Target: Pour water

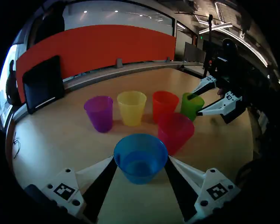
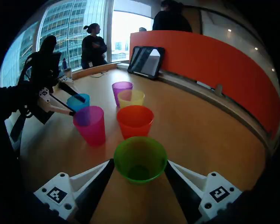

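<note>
Plainly upright, blue cup (image 1: pixel 140 158), green cup (image 2: pixel 140 159), mouths up

Pink cup (image 1: pixel 175 131) stands just ahead-right of the blue cup (image 1: pixel 140 158); purple cup (image 1: pixel 99 113), yellow cup (image 1: pixel 131 107), orange cup (image 1: pixel 164 105) form a row behind w/ narrow gaps. Green cup (image 1: pixel 190 109) & right gripper (image 1: pixel 194 105) close off the row's end past the orange cup. Tabletop (image 1: pixel 46 142) lies open left of the purple cup; in the right gripper view a wide bare stretch runs btwn orange cup and orange partition (image 2: pixel 229 74).
</note>
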Tool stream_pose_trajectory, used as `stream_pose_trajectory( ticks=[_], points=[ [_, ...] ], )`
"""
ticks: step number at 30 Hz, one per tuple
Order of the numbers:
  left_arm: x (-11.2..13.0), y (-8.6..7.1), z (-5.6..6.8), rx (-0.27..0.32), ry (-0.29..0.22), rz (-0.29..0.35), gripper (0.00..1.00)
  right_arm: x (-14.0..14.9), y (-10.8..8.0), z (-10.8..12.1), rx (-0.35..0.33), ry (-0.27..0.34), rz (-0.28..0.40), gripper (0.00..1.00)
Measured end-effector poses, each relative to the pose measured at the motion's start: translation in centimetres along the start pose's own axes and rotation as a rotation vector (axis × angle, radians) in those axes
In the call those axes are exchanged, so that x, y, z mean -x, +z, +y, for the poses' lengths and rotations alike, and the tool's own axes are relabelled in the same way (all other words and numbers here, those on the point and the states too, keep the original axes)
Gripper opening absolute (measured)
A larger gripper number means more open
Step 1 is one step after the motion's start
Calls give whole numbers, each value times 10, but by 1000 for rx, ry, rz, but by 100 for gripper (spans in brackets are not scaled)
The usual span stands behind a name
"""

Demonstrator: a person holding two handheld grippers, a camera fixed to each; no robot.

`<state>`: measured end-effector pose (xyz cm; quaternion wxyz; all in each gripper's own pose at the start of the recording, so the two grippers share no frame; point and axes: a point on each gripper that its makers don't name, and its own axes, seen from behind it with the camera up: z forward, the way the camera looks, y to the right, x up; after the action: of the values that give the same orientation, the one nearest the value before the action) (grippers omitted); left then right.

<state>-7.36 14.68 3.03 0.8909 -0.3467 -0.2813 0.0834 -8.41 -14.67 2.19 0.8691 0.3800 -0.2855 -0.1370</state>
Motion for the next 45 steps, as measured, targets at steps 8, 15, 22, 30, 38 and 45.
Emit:
stream_pose_trajectory(
  ticks=[8,15,22,30,38,45],
  points=[
    [-7,-7,-2,-11,1,24,86,-4,1,1,9,21,14,92],
    [-14,-13,-3,-20,-3,56,86,-15,-7,1,14,28,46,92],
    [-27,-24,-5,-36,-7,113,86,-35,-22,-3,22,9,94,92],
    [-47,-40,-6,-48,-15,193,86,-66,-41,-12,25,-5,171,92],
    [-69,-59,-5,-62,-13,268,86,-102,-59,-20,35,-18,278,92],
    [-86,-75,-8,-81,-7,326,86,-128,-71,-24,48,-27,361,92]
  ],
)
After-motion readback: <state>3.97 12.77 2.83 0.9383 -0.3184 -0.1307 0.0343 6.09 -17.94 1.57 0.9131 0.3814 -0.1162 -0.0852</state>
